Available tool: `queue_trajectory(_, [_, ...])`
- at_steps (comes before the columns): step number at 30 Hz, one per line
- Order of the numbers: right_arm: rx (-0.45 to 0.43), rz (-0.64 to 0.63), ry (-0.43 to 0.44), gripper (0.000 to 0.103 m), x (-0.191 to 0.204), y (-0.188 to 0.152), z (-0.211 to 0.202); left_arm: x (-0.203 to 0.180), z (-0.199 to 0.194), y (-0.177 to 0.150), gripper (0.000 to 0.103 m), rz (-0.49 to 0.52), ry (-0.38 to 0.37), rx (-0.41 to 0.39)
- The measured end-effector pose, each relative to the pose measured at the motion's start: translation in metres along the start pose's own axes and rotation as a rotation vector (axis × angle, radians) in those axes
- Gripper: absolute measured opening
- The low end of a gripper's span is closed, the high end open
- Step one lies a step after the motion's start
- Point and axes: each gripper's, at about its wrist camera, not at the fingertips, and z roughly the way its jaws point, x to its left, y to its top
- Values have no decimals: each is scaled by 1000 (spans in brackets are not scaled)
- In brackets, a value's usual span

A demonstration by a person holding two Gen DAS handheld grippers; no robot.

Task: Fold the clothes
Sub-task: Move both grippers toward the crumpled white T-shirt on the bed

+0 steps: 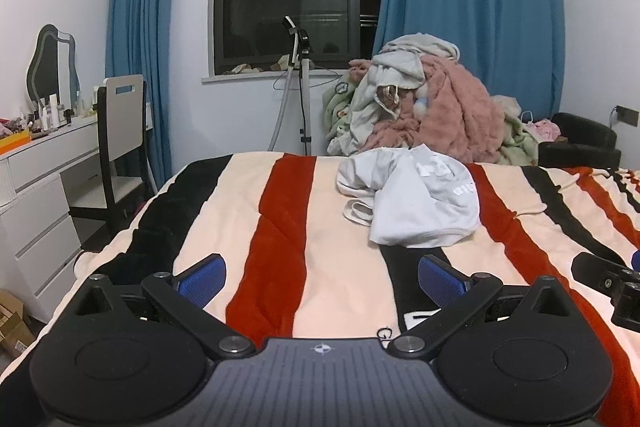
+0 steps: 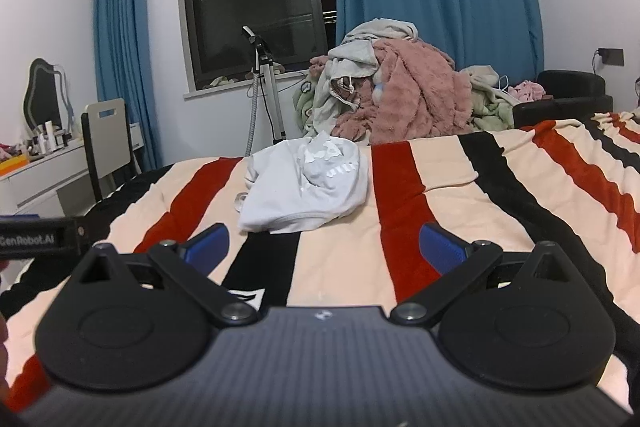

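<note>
A crumpled white garment with pale lettering lies bunched on the striped blanket, toward the far edge of the bed. My left gripper hovers over the near part of the bed, open wide, its blue pads apart with only blanket between them. My right gripper is likewise open wide and holds nothing; the garment lies ahead of it, slightly left. The right gripper's side shows at the right edge of the left wrist view, and the left gripper's body at the left edge of the right wrist view.
A heap of pink, green and white laundry rises behind the bed under blue curtains. A garment steamer stand stands by the window. At left are a white dresser and chair; a black seat at right.
</note>
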Motion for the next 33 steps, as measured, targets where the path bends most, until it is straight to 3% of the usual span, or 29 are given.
queue_trajectory(3, [-10,4,-1,103,-5,1,-3,12,3,-1,103,-28,-9,14])
queue_trajectory(6, [-25,-15,-11,103,-2,3,-7,-2,-6,-6,103,24,12,-9])
queue_trajectory(25, [-63,-58,-43,103,-3,19,-20,-5,-15,-5,103,53,-1,-29])
queue_trajectory(33, [-70,-58,-48,103,-3,19,-22,-4,-14,-7,103,58,-39,-32])
